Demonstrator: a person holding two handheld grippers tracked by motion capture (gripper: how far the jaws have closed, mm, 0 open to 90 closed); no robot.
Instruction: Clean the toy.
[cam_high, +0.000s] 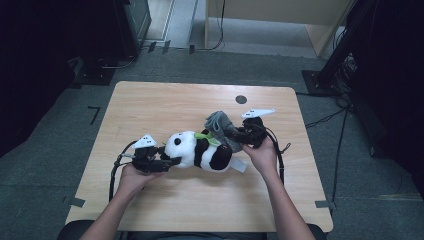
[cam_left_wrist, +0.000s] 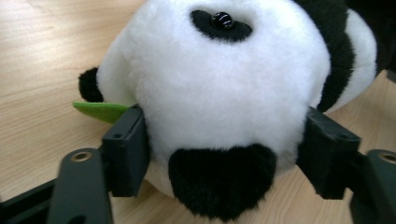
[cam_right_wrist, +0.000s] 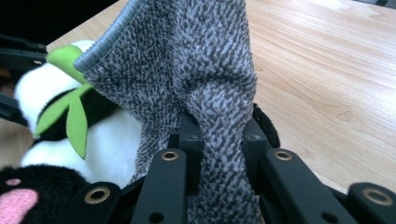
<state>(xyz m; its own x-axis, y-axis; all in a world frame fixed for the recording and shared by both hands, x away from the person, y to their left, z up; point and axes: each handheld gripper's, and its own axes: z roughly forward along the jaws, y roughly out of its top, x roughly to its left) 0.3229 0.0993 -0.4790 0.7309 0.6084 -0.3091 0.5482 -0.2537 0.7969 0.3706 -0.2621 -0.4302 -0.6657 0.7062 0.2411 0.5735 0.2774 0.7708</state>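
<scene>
Your pale wooden counter (cam_high: 165, 100) carries everything, with rounded corners and a small dark round hole (cam_high: 241, 99) in its surface beyond your right tool.

The black-and-white plush panda toy (cam_high: 200, 150) lies on its side on the counter between your two tools, its white head toward your left tool and its black-and-white body toward your right one. A green felt leaf (cam_high: 206, 137) sits at its neck, and a white tag (cam_high: 238, 165) sticks out from its lower end, just below your right hand (cam_high: 262, 155).

The grey knitted cloth (cam_high: 220, 125) rises from your right tool (cam_high: 239, 136) and leans over the panda's body, touching it. In the right gripper view, your right tool's jaws are pressed together on the cloth, which bunches between the pads and fans out above them.

Your left tool (cam_high: 170, 162) sits at the panda's head. In the left gripper view its jaws stand apart on either side of the white head, with one black ear (cam_left_wrist: 222, 184) between them and the pads at the fur's edge without squeezing it. The glossy black eye (cam_left_wrist: 222, 20) shows farther out, above the ear.

Your left hand (cam_high: 131, 177) holds that tool low to the counter.
</scene>
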